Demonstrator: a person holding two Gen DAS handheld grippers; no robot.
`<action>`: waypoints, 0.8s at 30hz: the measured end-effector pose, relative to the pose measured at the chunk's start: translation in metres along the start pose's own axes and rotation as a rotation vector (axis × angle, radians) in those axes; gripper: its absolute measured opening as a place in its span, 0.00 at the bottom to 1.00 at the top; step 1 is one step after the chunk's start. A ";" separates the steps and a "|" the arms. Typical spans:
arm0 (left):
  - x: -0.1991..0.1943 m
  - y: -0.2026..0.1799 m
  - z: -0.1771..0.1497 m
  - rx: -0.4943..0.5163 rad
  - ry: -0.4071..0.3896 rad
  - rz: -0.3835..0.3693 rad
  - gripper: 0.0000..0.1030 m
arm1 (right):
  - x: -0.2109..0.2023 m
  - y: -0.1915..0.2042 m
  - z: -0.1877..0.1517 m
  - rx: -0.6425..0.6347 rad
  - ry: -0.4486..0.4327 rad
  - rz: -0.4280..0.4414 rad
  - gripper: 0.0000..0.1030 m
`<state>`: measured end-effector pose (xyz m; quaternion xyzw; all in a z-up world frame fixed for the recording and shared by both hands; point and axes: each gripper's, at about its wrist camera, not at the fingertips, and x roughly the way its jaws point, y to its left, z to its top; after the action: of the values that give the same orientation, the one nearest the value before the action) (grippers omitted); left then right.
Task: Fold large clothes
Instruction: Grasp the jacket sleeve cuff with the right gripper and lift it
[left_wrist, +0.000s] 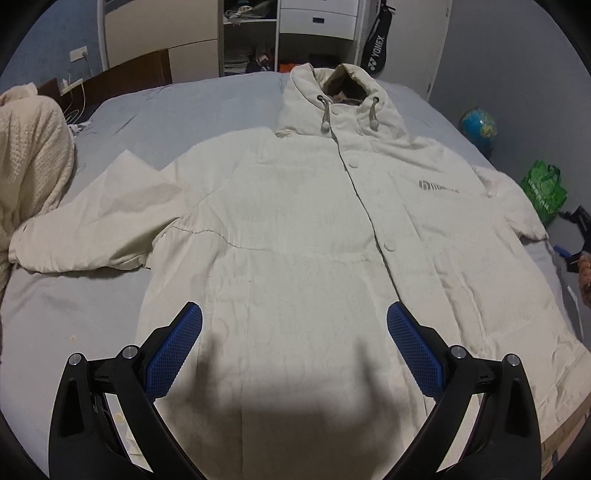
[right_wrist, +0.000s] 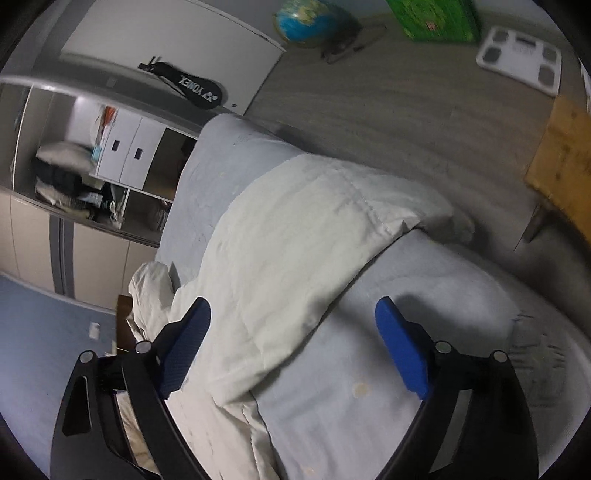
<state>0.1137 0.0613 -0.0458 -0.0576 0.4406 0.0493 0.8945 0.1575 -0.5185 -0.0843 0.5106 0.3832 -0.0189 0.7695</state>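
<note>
So there's a big cream hooded jacket (left_wrist: 295, 221) spread front-up across most of the bed (left_wrist: 207, 107), hood up toward the far edge and hem at the near edge. One sleeve (left_wrist: 92, 229) sprawls toward the bed's left edge, the other sleeve (right_wrist: 399, 206) droops over the right edge. The left gripper (left_wrist: 294, 325) hangs over the hem area, jaws wide apart, nothing in them. The right gripper (right_wrist: 293, 317) is over the jacket's right side near that edge, also spread open and not pinching anything. Cream knitted blanket (left_wrist: 29, 147) bunched by the left edge, globe (left_wrist: 478, 125) and green bag (left_wrist: 545, 188) on the floor
</note>
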 end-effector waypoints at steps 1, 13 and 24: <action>0.002 0.001 0.000 -0.009 0.004 -0.001 0.94 | 0.003 -0.002 0.001 0.012 0.004 0.005 0.80; 0.008 0.003 0.001 -0.040 0.014 0.010 0.94 | 0.033 -0.022 0.026 0.147 -0.042 0.014 0.54; 0.009 0.000 0.001 -0.023 0.009 0.025 0.94 | 0.017 -0.018 0.024 0.166 -0.129 0.014 0.11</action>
<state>0.1199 0.0615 -0.0527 -0.0626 0.4449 0.0653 0.8910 0.1753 -0.5401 -0.1044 0.5728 0.3262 -0.0780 0.7479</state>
